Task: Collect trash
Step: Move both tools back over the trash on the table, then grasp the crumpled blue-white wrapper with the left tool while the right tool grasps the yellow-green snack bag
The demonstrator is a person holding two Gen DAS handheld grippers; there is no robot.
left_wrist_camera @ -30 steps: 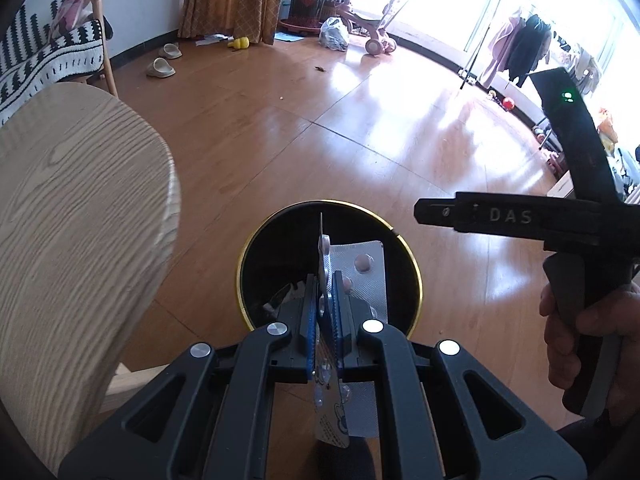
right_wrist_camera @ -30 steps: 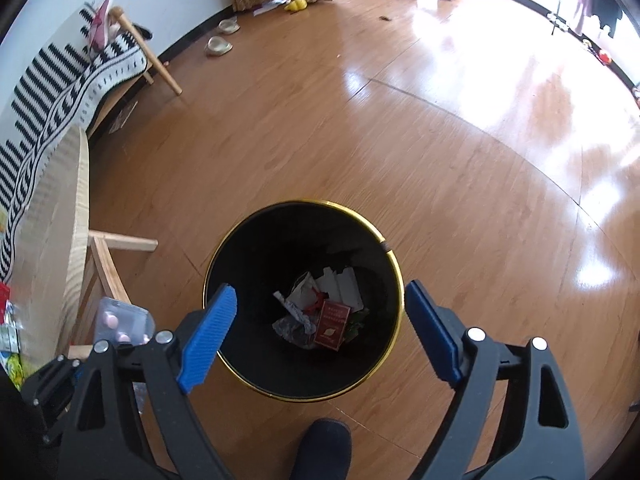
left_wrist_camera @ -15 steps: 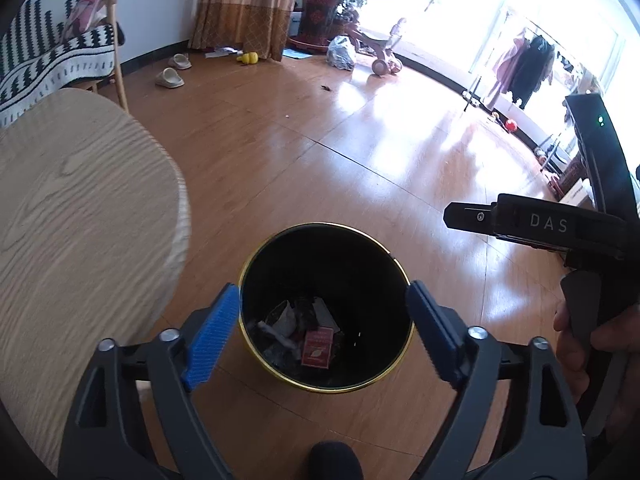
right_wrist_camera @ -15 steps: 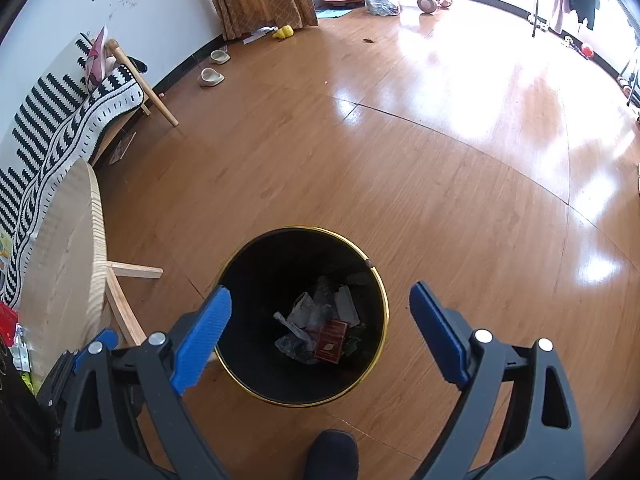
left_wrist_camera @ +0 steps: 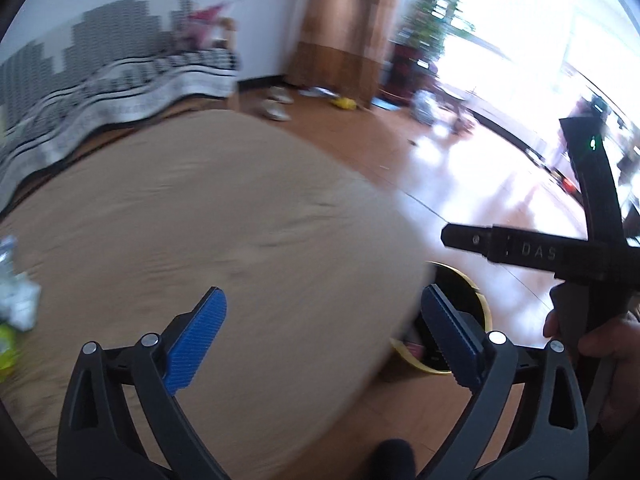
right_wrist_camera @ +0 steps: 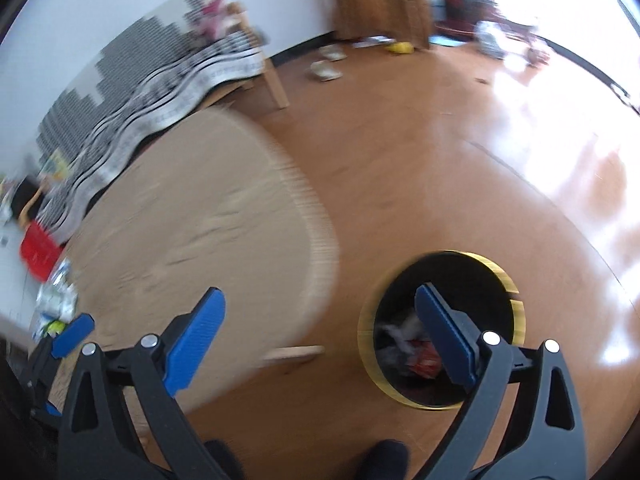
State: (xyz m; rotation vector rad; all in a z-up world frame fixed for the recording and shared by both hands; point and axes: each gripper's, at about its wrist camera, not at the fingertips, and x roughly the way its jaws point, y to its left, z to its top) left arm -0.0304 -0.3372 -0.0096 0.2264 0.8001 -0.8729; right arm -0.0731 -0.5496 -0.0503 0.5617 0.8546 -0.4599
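My left gripper (left_wrist_camera: 322, 296) hangs over the round light-wood table (left_wrist_camera: 240, 220), its jaws opening with nothing between them. My right gripper (right_wrist_camera: 318, 294) is also opening and empty, over the table's edge (right_wrist_camera: 320, 240) and the floor. The black bin with a gold rim (right_wrist_camera: 512, 280) stands on the floor to the right and holds crumpled trash (right_wrist_camera: 416, 352). It peeks out past the table (left_wrist_camera: 484, 308) in the left wrist view. Crumpled wrappers (left_wrist_camera: 16, 296) lie at the table's left side (right_wrist_camera: 56, 296). Both views are motion-blurred.
A black-and-white striped cloth (right_wrist_camera: 160, 80) covers a wooden seat behind the table. Something red (right_wrist_camera: 38, 252) lies beyond the wrappers. Slippers (right_wrist_camera: 326, 68) and small items sit near the curtain. A hand (left_wrist_camera: 600, 340) holds the right gripper's body. A dark foot (right_wrist_camera: 384, 456) shows at the bottom.
The left gripper let go of the blister pack over the bin and opened wide. Both grippers then swung up and left, from over the bin towards the table.
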